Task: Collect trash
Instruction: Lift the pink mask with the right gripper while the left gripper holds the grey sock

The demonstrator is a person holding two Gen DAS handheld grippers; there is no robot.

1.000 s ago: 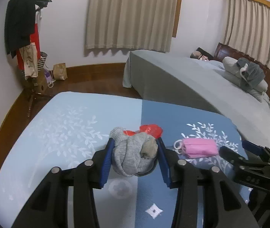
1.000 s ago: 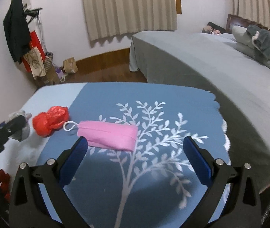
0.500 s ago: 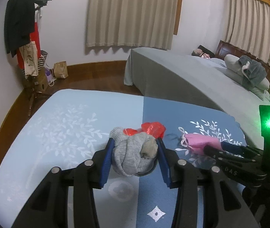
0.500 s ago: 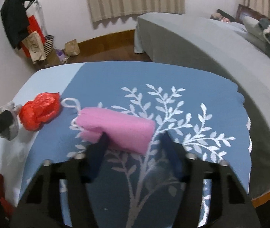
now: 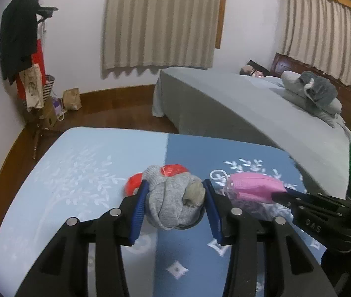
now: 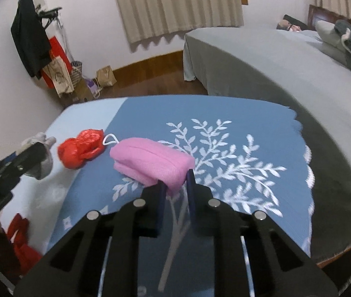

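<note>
My left gripper (image 5: 174, 205) is shut on a balled grey sock (image 5: 173, 204) and holds it above the blue tablecloth (image 5: 81, 163). My right gripper (image 6: 175, 188) is shut on the near corner of a pink face mask (image 6: 150, 159) and holds it lifted off the cloth; the mask also shows in the left wrist view (image 5: 254, 188). A crumpled red plastic bag (image 6: 81, 147) lies on the cloth left of the mask, partly hidden behind the sock in the left wrist view (image 5: 133, 185).
A bed with a grey cover (image 5: 237, 109) stands behind the table on the right. A coat rack with bags (image 5: 27, 74) stands by the left wall. Something red (image 6: 19, 242) lies low at the table's left.
My right gripper moved onto the pink mask, shut on its corner and lifted it off the cloth. My left gripper kept its hold on the sock.
</note>
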